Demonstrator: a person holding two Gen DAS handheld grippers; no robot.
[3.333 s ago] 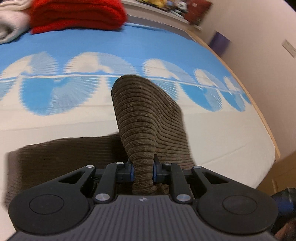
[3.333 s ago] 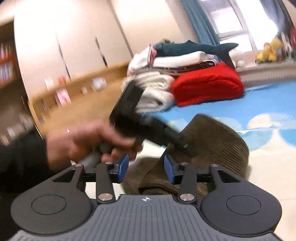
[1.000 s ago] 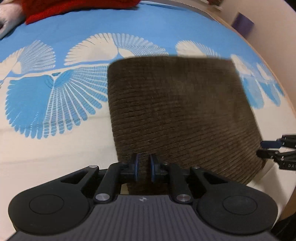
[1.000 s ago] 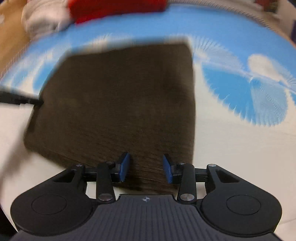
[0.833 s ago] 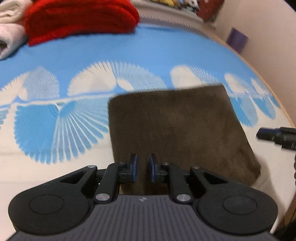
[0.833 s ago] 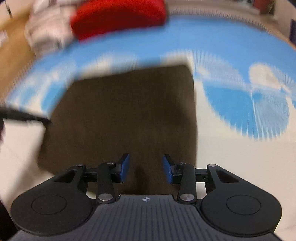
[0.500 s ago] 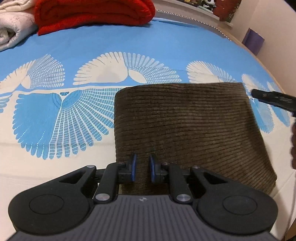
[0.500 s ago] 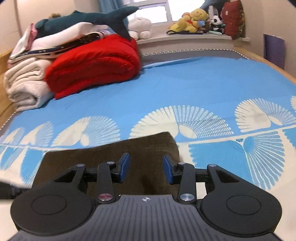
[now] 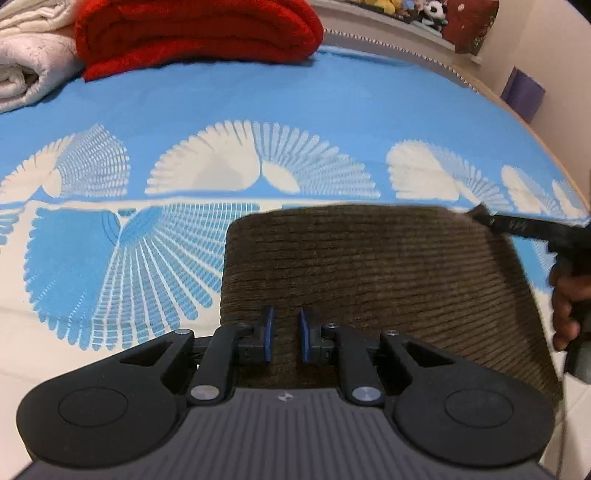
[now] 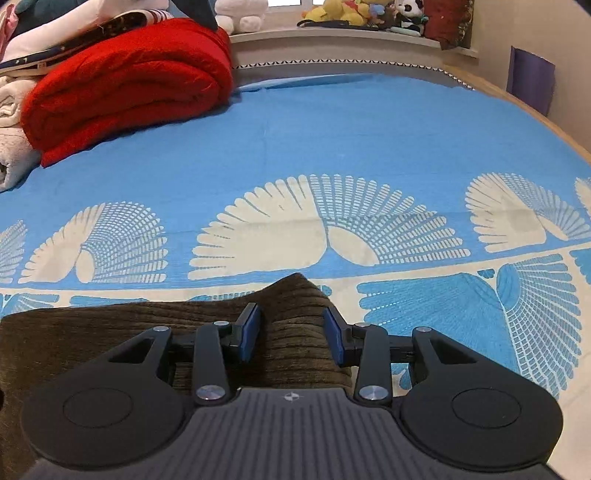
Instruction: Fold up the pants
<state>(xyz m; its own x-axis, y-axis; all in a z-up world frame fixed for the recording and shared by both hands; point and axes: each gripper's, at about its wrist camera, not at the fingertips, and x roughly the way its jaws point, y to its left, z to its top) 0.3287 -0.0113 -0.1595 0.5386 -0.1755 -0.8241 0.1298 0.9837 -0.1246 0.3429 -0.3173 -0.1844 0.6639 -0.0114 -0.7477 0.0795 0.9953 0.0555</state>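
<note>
Nearest the left camera, the left gripper [image 9: 283,334] has its jaws parted only a little over the near edge of the brown corduroy pants [image 9: 369,280]; cloth shows in the narrow gap, but I cannot tell whether they pinch it. The right gripper [image 10: 291,334] stands with jaws wide apart, holding nothing, over a low raised ridge at the pants' right end. Three seconds ago the left jaws clamped a tall standing fold and the cloth was bunched; now the pants lie on the bed [image 9: 221,110] as a compact folded rectangle, so the fold looks essentially done and both tools seem to be letting go. Half a second ago the right view showed the same flat bundle, with less of a bump. In the left view the right gripper's arm crosses the far right corner of the pants. Farther off sit a rolled red blanket [image 10: 125,85], pale bedding [image 9: 26,66] and stuffed toys [image 10: 354,13] on the sill.
</note>
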